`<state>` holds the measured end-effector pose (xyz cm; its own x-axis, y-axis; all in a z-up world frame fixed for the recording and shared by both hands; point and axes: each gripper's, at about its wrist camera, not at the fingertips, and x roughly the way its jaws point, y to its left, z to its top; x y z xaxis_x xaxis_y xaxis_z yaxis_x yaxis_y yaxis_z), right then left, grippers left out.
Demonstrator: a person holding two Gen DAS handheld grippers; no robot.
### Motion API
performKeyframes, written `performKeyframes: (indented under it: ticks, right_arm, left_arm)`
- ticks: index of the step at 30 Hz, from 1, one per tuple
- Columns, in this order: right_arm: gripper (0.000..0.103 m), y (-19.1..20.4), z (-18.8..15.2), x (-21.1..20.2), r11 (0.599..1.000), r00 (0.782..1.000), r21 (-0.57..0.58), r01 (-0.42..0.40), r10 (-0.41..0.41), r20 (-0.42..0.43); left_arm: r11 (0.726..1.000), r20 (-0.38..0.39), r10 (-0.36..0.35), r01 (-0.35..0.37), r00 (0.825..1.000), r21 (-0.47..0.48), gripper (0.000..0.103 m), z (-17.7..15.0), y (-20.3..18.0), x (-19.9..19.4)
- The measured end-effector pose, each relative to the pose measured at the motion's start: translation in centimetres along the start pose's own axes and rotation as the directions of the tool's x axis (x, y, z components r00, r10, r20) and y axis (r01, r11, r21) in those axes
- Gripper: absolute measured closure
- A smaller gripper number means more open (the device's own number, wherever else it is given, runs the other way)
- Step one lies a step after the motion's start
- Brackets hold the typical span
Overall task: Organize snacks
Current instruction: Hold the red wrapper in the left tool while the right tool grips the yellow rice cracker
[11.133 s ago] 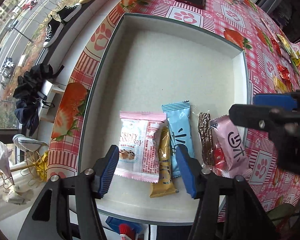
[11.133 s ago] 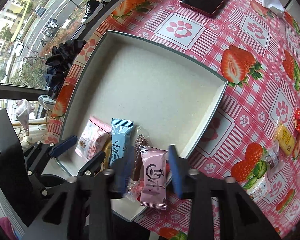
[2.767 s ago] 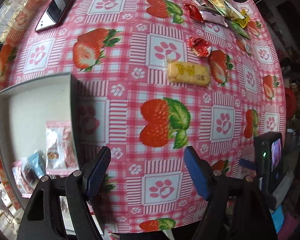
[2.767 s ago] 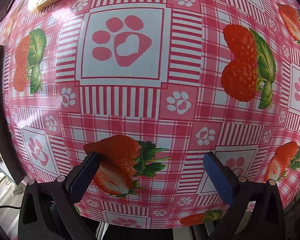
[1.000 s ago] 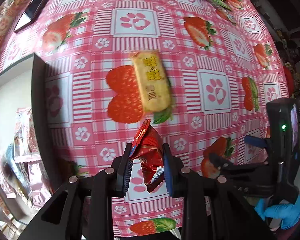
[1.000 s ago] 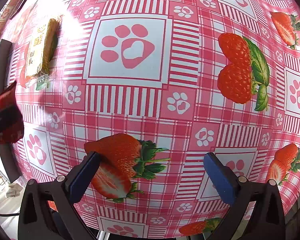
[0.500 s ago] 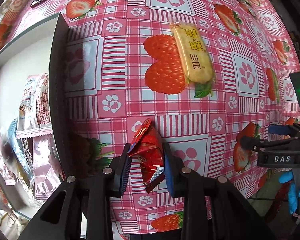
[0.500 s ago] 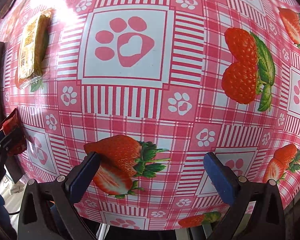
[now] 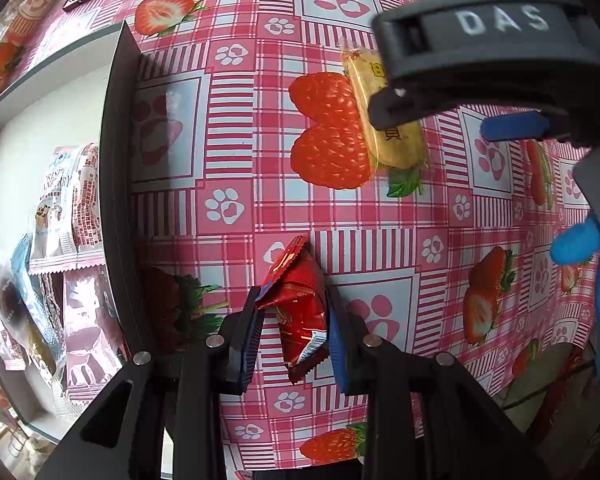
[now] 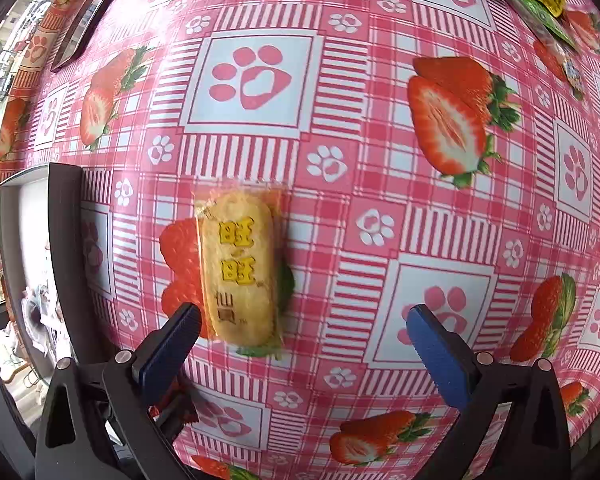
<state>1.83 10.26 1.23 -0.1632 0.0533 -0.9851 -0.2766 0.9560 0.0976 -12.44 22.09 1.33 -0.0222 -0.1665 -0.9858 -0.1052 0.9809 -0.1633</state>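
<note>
Left wrist view: the left gripper points down at the table, its two black arms ending in ribbed blue pads that pinch a crinkled red foil snack packet between them, the packet standing on edge with its serrated seal uppermost in the picture. Under it lies a glossy tablecloth of pink-and-white gingham printed with strawberries and paw prints. To the left, a shallow rectangular tray with dark walls and a pale matte floor holds several flat snack packets lying side by side, pink, white and light blue. Further up the cloth a long yellow rice cracker packet in clear wrap lies flat, partly covered by the black body of the right gripper, which hangs above it; a blue-gloved hand shows at the right edge. Right wrist view: the right gripper also faces straight down, its blue toothed pads spread wide with nothing between them touching either. The rice cracker packet, oblong with rounded ends and yellow block characters, lies on the tablecloth just beside the left-hand pad. A corner of the tray shows at the left, a dark flat phone lies at the upper left, and more loose wrapped snacks sit along the upper right edge.
</note>
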Motion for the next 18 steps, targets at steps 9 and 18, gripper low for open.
performKeyframes:
  ticks: [9,18]
  right_arm:
    - [0.032,4.0,2.6,0.4,0.99,0.996,-0.103,0.092,-0.09,0.028]
    - [0.065,0.6,-1.2,-0.5,0.992,0.999,-0.117,0.049,-0.05,-0.008]
  left_arm:
    - [1.0,-0.003,-0.007,0.007,1.0,-0.007,0.071,0.0,0.2,0.0]
    - [1.0,-0.011,-0.002,0.002,1.0,0.014,0.071,0.1,-0.2,0.1]
